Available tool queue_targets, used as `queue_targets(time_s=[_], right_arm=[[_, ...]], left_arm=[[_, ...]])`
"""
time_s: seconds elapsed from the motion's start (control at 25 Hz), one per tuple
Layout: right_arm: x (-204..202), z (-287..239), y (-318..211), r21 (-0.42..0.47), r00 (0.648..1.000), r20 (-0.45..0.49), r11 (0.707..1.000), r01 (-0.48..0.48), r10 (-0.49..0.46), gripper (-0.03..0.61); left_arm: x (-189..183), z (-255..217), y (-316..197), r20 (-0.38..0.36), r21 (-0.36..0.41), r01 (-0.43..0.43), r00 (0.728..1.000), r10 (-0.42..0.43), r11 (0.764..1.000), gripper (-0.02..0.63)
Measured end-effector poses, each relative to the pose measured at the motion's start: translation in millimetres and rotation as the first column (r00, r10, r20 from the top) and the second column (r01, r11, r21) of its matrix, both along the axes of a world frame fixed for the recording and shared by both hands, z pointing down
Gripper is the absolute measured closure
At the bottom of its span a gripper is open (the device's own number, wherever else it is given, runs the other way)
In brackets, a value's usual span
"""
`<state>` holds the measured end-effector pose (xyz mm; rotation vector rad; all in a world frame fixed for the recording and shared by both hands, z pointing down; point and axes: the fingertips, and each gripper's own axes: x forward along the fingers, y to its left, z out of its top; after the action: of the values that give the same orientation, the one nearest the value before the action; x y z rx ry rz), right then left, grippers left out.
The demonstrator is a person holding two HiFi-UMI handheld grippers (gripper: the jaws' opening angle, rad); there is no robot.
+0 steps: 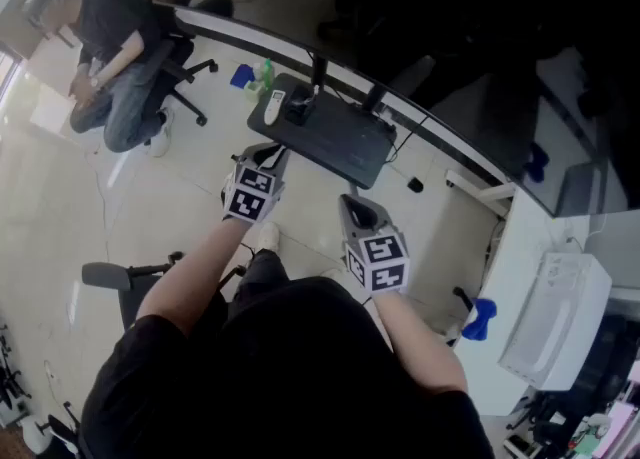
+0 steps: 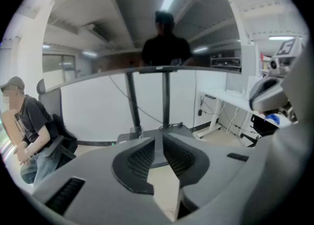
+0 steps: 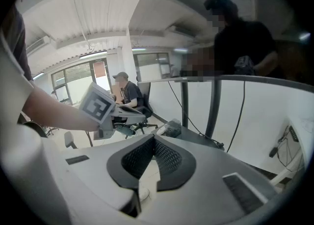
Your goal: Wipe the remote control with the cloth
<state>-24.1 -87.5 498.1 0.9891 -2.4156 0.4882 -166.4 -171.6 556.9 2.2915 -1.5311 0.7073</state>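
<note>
1. The right tongs (image 3: 154,143) are clenched tip to tip on nothing. The left tongs (image 2: 159,143) stand a narrow slit apart, also empty. Both hang over the floor, short of the near edge of the low black counter (image 1: 345,147). If they reach in this narrow, they would likely shove the cloth rather than take it.
2. The slim white remote control (image 1: 275,106) lies at the counter's left end, close to its edge. A wipe with nothing steadying it could slide it off onto the floor.
3. The small dark bundle (image 1: 300,107) just beside the remote may be the cloth, but it is too small to tell. A hasty grab there could nudge the remote.
4. Two black upright posts (image 1: 318,75) stand at the counter's far edge. A reach carried too far could knock them.
</note>
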Motion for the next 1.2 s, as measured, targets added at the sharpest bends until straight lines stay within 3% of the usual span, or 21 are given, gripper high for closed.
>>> queue_targets(time_s=[0.12,0.24,0.4,0.68,1.12,1.2], right_arm=[[-11,17,-16,-0.035,1.000,-0.017,0.999,-0.024,0.023,0.569],[-20,35,-26,-0.076,0.998,-0.047,0.996,-0.053,0.050,0.569],[-37,55,-42,-0.135,0.994,-0.066,0.986,-0.094,0.086,0.569],[-48,82,-50,-0.210,0.990,-0.100,0.970,-0.123,0.103,0.569],[-37,96,-48,-0.270,0.983,-0.121,0.948,-0.165,0.137,0.569],[-36,97,-48,-0.267,0.983,-0.118,0.949,-0.166,0.139,0.569]], left_arm=[[-56,49,-46,0.031,-0.086,0.092,0.996,-0.089,0.992,0.479],[-99,106,-89,0.080,-0.170,0.146,0.988,-0.135,0.975,0.433],[-127,170,-141,0.099,-0.259,0.157,0.986,-0.135,0.953,0.423],[-126,241,-182,0.127,-0.360,0.156,0.985,-0.118,0.920,0.420],[-124,257,-209,0.154,-0.368,0.181,0.979,-0.132,0.912,0.413],[-127,255,-210,0.155,-0.363,0.200,0.976,-0.153,0.910,0.466]])
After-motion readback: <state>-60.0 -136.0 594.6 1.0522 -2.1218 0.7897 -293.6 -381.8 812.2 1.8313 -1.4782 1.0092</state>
